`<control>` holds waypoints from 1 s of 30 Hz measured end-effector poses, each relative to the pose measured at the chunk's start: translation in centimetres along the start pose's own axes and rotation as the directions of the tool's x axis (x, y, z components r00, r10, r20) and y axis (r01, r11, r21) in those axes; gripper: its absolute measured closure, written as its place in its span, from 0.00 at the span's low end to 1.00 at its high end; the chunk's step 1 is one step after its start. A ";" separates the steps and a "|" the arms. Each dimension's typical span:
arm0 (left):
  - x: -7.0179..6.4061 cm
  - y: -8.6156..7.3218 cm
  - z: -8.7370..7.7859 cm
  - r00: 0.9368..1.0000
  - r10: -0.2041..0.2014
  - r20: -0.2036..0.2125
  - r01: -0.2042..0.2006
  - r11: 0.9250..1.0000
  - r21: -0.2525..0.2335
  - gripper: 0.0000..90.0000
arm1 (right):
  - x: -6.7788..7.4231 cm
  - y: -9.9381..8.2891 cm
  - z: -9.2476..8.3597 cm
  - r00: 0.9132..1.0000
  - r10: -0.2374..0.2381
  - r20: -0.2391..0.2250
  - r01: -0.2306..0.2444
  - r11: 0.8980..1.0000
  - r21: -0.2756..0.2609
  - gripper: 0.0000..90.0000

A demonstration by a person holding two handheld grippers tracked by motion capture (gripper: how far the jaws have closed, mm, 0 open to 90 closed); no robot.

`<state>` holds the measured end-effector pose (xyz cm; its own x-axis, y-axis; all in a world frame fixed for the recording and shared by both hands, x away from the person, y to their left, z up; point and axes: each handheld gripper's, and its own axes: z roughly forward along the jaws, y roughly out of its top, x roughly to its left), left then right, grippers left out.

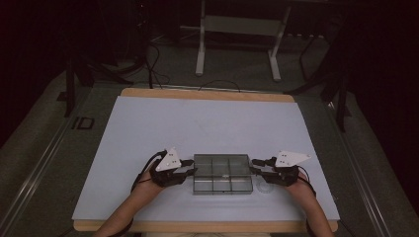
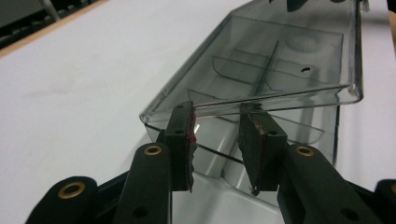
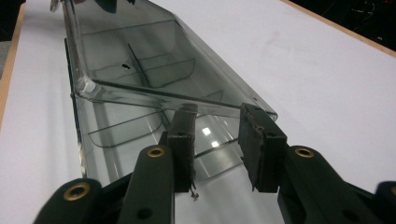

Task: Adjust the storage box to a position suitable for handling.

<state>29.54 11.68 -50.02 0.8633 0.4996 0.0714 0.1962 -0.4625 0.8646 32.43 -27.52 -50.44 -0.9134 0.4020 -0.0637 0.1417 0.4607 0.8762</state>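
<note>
A clear grey plastic box (image 1: 222, 174) with inner dividers lies near the front of the white table top (image 1: 197, 123). My left gripper (image 1: 191, 167) is at its left end and my right gripper (image 1: 254, 165) at its right end. In the left gripper view the box's lid (image 2: 280, 70) appears slightly raised, and my left gripper (image 2: 217, 112) stands open with its tips at the lid's end rim. In the right gripper view my right gripper (image 3: 218, 112) is open the same way at the lid's (image 3: 135, 60) other end. Neither pair of pads presses on anything.
A small round clear piece (image 1: 264, 188) lies on the table just right of the box's front corner. The table's wooden edge (image 1: 207, 94) runs along the back. A white stand (image 1: 237, 29) is on the floor beyond it.
</note>
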 end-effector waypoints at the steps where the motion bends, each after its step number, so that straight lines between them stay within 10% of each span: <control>1: 0.0 0.1 0.0 1.000 0.000 -0.002 0.000 1.000 -0.002 0.74 | -0.1 0.2 0.0 1.000 -0.006 0.002 0.006 1.000 -0.008 0.77; 30: 2.1 1.8 1.7 0.997 -0.027 -0.067 0.024 0.999 -0.049 0.80 | -2.0 2.3 0.5 0.999 -0.011 0.050 0.014 0.998 -0.063 0.87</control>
<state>32.51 10.65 -49.15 0.8246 0.5599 0.0810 0.1937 -0.4140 0.8894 34.74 -26.90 -48.53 -0.8946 0.4363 -0.0971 0.1046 0.4156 0.9035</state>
